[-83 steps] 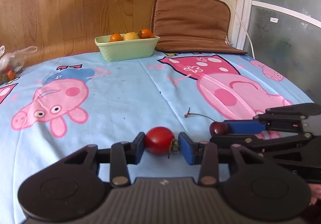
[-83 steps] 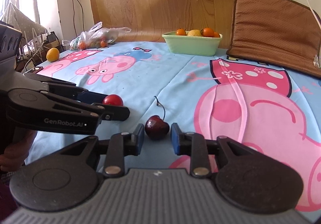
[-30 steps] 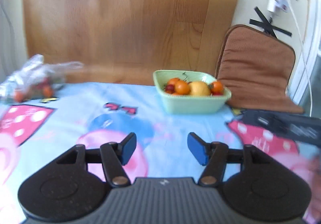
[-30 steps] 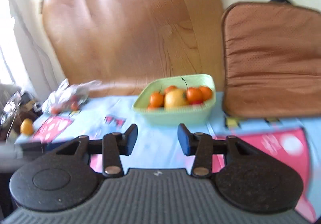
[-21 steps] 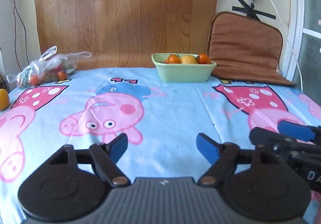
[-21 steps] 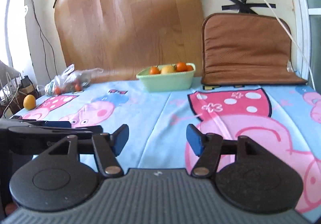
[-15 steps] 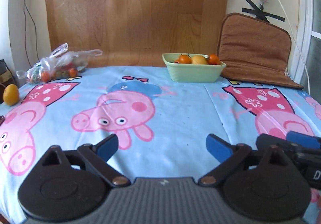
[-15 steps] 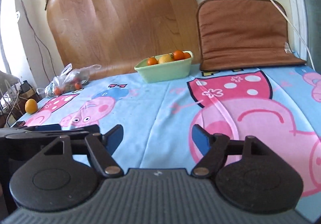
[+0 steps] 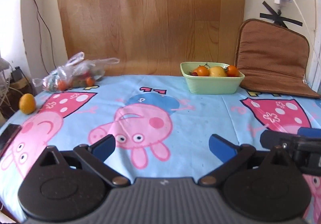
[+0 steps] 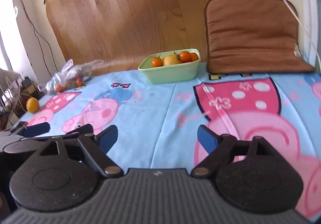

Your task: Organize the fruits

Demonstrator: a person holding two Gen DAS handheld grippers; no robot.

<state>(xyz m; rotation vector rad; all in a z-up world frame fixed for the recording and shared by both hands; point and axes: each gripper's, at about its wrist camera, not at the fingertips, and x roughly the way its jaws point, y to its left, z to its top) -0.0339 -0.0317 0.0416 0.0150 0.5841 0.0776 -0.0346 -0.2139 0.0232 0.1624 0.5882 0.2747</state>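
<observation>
A pale green dish [image 9: 212, 84] [image 10: 170, 74] stands at the far side of the table and holds orange tomatoes [image 9: 202, 70] and a yellow fruit [image 9: 217, 71]. A loose yellow-orange fruit [image 9: 27, 103] [image 10: 32, 104] lies at the far left edge. My left gripper [image 9: 161, 146] is open and empty above the near part of the cloth. My right gripper [image 10: 157, 138] is open and empty beside it. Each gripper shows at the edge of the other's view, the right one [image 9: 291, 143] and the left one [image 10: 38, 129].
A clear plastic bag of small fruits [image 9: 70, 77] lies at the back left. A brown cushion [image 9: 272, 57] leans at the back right. A wooden board [image 9: 150, 17] stands against the wall. The table carries a blue cartoon-pig cloth [image 9: 200, 119]. A dark flat object [image 9: 8, 137] lies at the left edge.
Both grippers held a red tomato and a dark cherry earlier. They are now open and empty, pulled back from the dish and opened wider.
</observation>
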